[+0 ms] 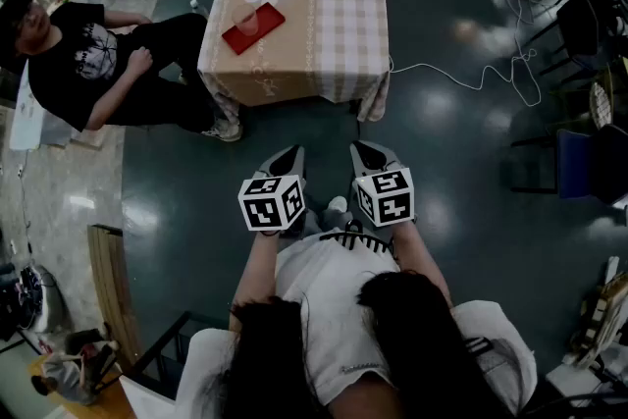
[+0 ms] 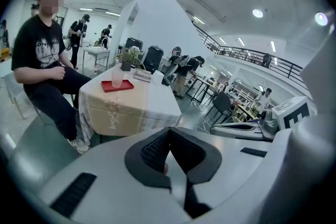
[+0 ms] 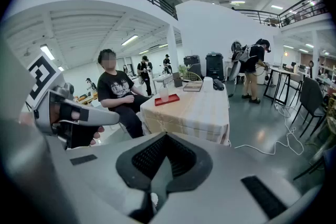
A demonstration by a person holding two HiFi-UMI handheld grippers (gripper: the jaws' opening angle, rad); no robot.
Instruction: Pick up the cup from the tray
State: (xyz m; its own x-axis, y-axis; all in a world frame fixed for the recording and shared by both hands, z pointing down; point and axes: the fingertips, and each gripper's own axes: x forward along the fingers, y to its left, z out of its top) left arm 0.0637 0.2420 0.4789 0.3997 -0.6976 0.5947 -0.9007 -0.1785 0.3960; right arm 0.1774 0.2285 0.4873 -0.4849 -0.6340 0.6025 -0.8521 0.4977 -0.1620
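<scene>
On the worktop's point(image 1: 329, 34) left side, head view: cup point(image 1: 247, 22) upright on tray point(image 1: 268, 17), well ahead of both tools. Left tool point(image 1: 286, 158) slightly nearer than right tool point(image 1: 370, 155).
Left gripper view: jaws together, empty; cup ahead-left.
Right gripper view: jaws together, empty; cup straight ahead, far.

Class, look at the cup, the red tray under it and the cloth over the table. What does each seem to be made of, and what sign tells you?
Cup: probably translucent plastic, perhaps glass; the tray's red tints it.
Tray: likely smooth plastic; even red colour, thin raised rim.
Tablecloth: woven fabric; checked pattern, hanging in soft folds at the corners.
</scene>
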